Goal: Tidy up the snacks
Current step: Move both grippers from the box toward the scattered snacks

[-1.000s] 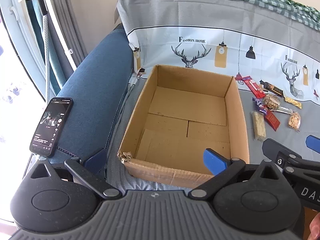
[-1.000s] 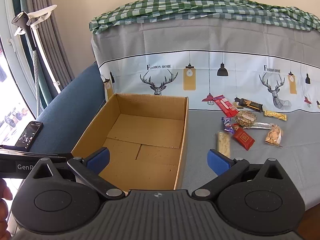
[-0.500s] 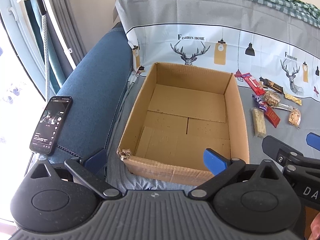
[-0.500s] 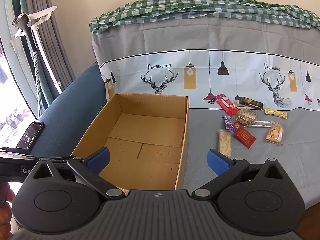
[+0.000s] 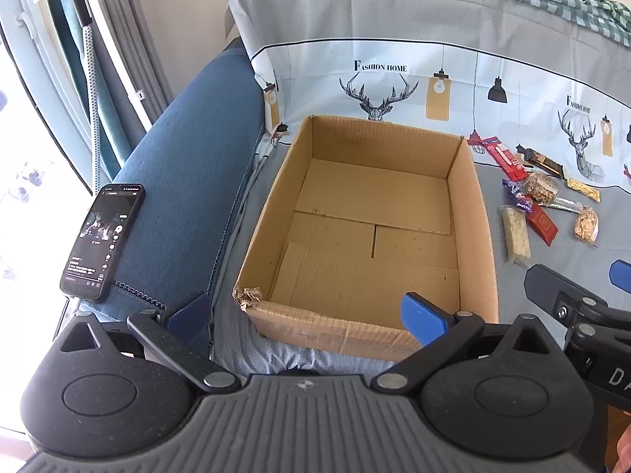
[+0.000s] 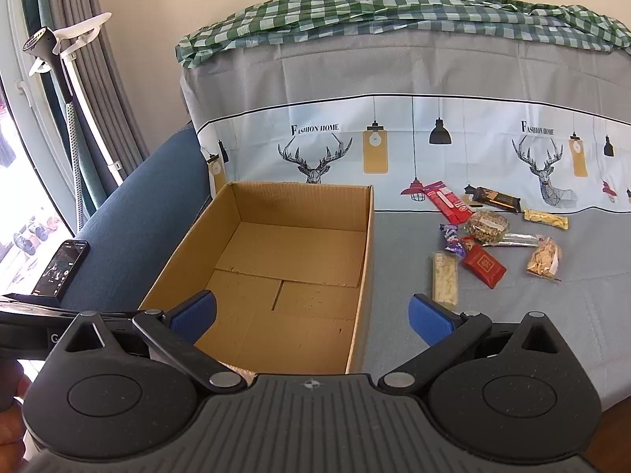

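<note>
An empty open cardboard box sits on the grey-covered sofa seat. Several wrapped snacks lie to its right: a pale bar, a red packet, a purple candy, a granola pack, a red bar, a dark bar. My left gripper is open and empty above the box's near edge. My right gripper is open and empty, over the box's near right part. The right gripper also shows at the right of the left wrist view.
A phone lies on the blue sofa armrest left of the box. A deer-print cover drapes the backrest, with green checked cloth on top. Curtains and a white stand are at the far left.
Both grippers have pulled back and risen slightly; the box and snacks sit a little lower and farther in both views. Nothing was grasped or moved.
</note>
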`<action>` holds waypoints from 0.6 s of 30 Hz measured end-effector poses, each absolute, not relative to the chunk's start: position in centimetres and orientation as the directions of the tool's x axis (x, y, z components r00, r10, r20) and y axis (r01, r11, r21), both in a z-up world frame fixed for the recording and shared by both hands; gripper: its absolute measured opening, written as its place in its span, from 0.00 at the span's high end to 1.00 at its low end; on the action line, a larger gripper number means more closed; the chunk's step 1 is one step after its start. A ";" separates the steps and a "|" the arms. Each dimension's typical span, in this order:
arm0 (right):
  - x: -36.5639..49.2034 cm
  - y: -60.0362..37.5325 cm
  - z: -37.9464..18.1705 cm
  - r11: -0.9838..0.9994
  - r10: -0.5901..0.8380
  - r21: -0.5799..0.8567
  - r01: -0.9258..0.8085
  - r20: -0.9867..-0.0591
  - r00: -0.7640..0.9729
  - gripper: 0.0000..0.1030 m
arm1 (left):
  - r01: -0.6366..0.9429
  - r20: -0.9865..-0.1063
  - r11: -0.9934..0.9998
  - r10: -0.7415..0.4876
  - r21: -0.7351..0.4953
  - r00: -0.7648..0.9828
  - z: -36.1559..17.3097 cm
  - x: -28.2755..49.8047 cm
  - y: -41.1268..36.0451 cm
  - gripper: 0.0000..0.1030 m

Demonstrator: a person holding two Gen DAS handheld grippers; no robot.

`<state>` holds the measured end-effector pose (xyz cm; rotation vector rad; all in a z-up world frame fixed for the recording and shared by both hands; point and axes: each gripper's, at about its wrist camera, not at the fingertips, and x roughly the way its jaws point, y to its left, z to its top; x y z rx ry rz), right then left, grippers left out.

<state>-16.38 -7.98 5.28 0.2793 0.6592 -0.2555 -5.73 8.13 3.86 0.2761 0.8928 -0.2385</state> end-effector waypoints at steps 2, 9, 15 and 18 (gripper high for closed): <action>-16.3 -8.1 5.2 0.932 -0.141 0.175 0.318 -0.633 0.761 0.00 | 0.319 -0.792 0.937 -0.087 0.141 0.604 3.8 -5.7 8.1 0.00; -16.1 -8.4 4.9 0.927 -0.119 0.198 0.319 -0.652 0.749 0.00 | 0.327 -0.797 0.933 -0.079 0.153 0.598 3.4 -5.6 7.4 0.00; -16.2 -9.2 4.0 0.919 -0.107 0.225 0.325 -0.650 0.753 0.00 | 0.347 -0.807 0.924 -0.079 0.161 0.585 2.9 -5.4 6.3 0.00; -16.6 -10.3 3.3 0.910 -0.118 0.236 0.341 -0.640 0.759 0.00 | 0.368 -0.815 0.915 -0.082 0.167 0.573 2.5 -5.2 5.2 0.00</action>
